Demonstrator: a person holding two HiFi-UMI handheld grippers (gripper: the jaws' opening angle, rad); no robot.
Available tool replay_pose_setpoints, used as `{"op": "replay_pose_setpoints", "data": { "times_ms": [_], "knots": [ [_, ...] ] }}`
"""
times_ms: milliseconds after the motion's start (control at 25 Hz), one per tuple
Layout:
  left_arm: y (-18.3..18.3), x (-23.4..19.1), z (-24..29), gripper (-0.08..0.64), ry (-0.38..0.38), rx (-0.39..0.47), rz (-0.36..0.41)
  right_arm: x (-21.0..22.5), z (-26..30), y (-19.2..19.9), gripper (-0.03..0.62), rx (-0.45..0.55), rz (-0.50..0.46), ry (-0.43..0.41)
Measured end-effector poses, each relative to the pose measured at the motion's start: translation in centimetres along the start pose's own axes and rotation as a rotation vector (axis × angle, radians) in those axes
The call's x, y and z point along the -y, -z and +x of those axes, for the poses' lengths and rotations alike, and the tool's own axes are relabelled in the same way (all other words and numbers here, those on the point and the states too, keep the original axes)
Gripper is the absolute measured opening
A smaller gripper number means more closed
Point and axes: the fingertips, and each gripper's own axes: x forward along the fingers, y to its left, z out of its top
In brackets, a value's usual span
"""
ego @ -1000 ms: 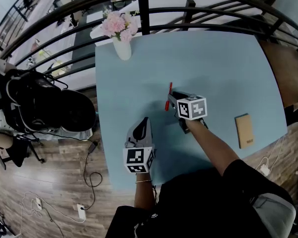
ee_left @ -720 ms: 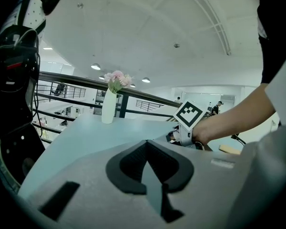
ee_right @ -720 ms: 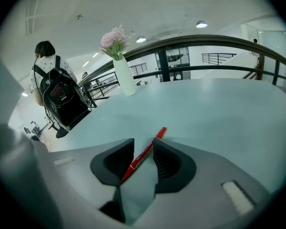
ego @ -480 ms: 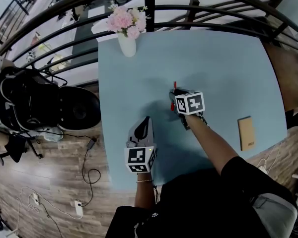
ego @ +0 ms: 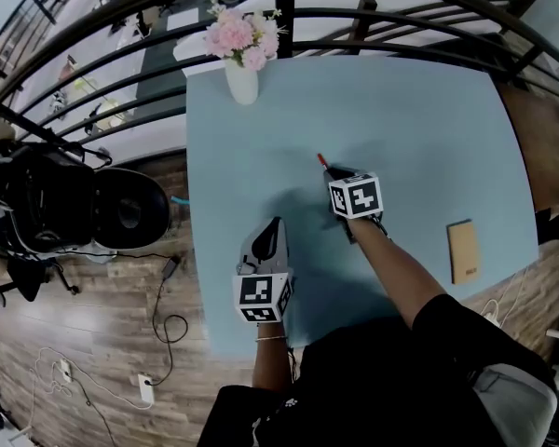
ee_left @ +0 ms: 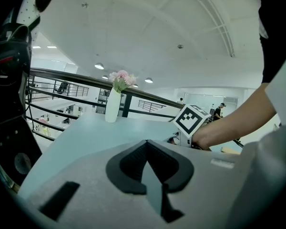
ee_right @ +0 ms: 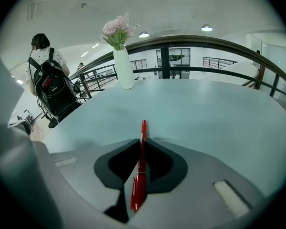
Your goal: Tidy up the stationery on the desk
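A red pen [ee_right: 141, 166] is clamped between the jaws of my right gripper [ee_right: 143, 140], pointing forward over the light blue desk [ee_right: 205, 113]. In the head view only the pen's tip [ego: 321, 160] pokes out past the right gripper [ego: 335, 173], near the desk's middle. My left gripper [ego: 274, 225] is shut with nothing in it, close to the desk's near left part. In the left gripper view its jaws [ee_left: 147, 142] meet, and the right gripper's marker cube [ee_left: 191, 119] shows beyond. A tan notebook [ego: 463, 250] lies flat at the desk's right side.
A white vase of pink flowers [ego: 241, 80] stands at the far left corner. A dark railing [ego: 373, 26] runs behind the desk. A black chair with a backpack [ego: 65, 203] stands left of the desk. A person with a backpack [ee_right: 47, 80] is at the left in the right gripper view.
The red pen in the right gripper has swung, so less of it shows past the jaws in the head view. The left gripper has stayed put.
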Motion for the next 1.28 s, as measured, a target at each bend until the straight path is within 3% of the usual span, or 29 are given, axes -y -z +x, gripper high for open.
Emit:
{"op": "replay_pose_setpoints", "data": {
  "times_ms": [680, 880, 1280],
  "knots": [
    [-0.8, 1.1, -1.3, -0.003, 0.007, 0.008, 0.023, -1.9, -4.2, -1.2, 0.046, 0.123, 0.012, -0.064],
    [-0.9, 1.7, -1.8, -0.003, 0.007, 0.019, -0.039, -1.5, -6.4, -0.4, 0.046, 0.155, 0.045, -0.072],
    [-1.0, 4.7, -2.2, -0.003, 0.043, 0.007, -0.007, -0.6, -10.9, 1.1, 0.046, 0.213, 0.09, -0.098]
  ]
}}
